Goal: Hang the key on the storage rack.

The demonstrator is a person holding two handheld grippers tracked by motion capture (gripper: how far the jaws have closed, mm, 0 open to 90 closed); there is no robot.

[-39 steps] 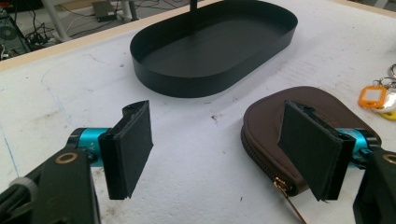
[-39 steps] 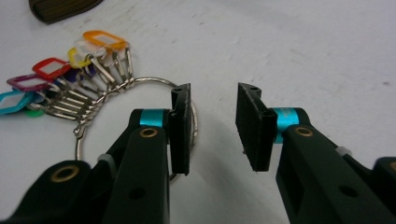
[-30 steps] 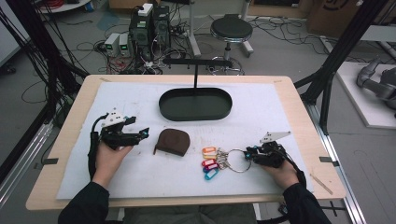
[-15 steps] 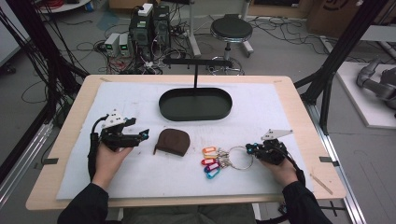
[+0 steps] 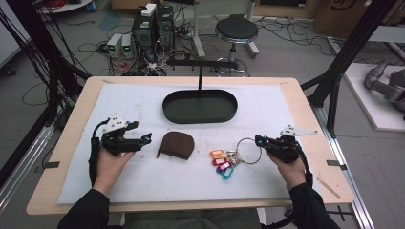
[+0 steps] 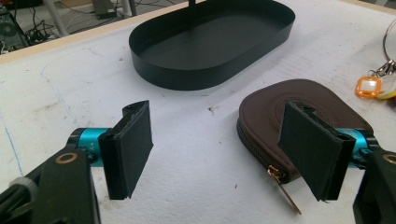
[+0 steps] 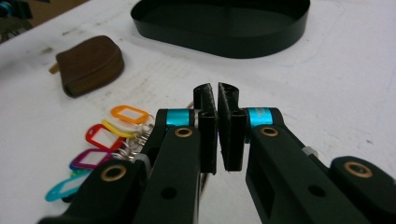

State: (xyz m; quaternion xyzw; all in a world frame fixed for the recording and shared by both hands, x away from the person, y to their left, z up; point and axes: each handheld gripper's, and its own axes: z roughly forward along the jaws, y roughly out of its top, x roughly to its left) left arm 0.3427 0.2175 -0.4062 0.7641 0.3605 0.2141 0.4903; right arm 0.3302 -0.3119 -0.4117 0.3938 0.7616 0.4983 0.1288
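A bunch of keys with coloured tags (image 5: 222, 162) lies on the white mat, strung on a large metal ring (image 5: 238, 149). My right gripper (image 5: 258, 140) is shut on the ring's right side, and the ring tilts up off the mat. In the right gripper view its jaws (image 7: 217, 91) are pressed together, with the tags (image 7: 109, 135) to their left. A brown zipped pouch (image 5: 176, 144) lies mid-table. My left gripper (image 5: 145, 138) stands open just left of the pouch (image 6: 280, 102), holding nothing, its right pad in front of the pouch's near edge.
A black oval tray (image 5: 200, 117) with an upright T-shaped stand sits at the back centre of the mat. The white mat (image 5: 143, 105) covers most of the wooden table. Cables, computers and a stool stand on the floor beyond.
My right gripper has closed on the ring and risen a little, tipping the ring up. The left gripper and the pouch have stayed put.
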